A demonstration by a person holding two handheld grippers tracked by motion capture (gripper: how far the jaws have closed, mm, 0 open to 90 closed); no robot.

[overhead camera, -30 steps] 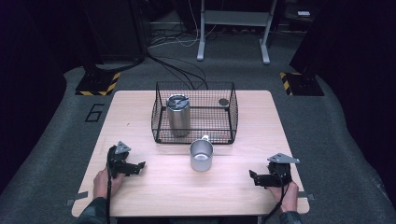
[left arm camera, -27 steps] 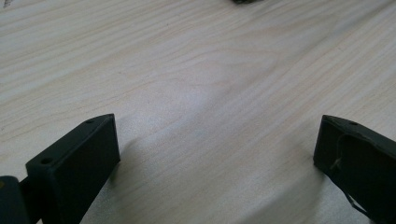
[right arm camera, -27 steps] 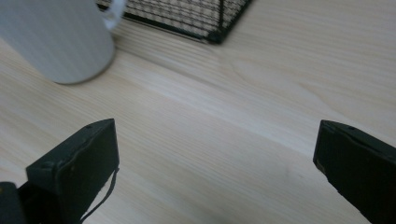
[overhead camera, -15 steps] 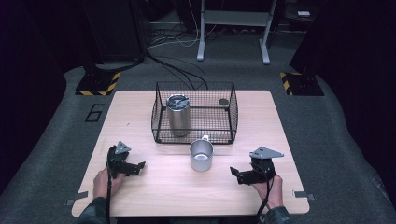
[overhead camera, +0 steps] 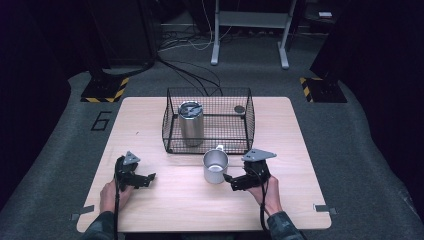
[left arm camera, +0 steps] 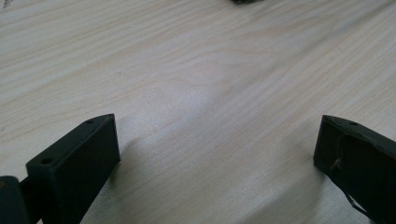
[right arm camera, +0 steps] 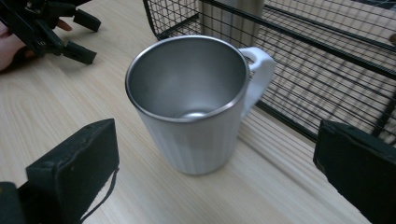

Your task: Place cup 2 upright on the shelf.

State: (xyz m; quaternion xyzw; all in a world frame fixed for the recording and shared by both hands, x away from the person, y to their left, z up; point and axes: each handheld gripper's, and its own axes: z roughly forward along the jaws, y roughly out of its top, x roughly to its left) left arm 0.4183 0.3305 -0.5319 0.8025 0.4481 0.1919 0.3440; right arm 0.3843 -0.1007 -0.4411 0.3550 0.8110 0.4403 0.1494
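Observation:
A white mug (overhead camera: 215, 166) with a steel inside stands upright on the wooden table (overhead camera: 165, 210), just in front of a black wire basket (overhead camera: 208, 120). In the right gripper view the mug (right arm camera: 196, 112) is empty, its handle toward the basket (right arm camera: 322, 60). My right gripper (overhead camera: 230, 182) is open, just right of the mug, jaws pointing at it without touching. A steel tumbler (overhead camera: 191, 123) with a lid stands inside the basket. My left gripper (overhead camera: 148, 179) rests open on the table at the left, over bare wood (left arm camera: 210, 93).
A small dark round object (overhead camera: 239, 108) lies in the basket's far right corner. Cables and a metal stand (overhead camera: 250, 30) are on the floor beyond the table. In the right gripper view the left gripper (right arm camera: 46, 28) and hand are seen past the mug.
My right gripper has moved left and forward from the table's right front edge to just beside the mug. The left gripper has stayed put.

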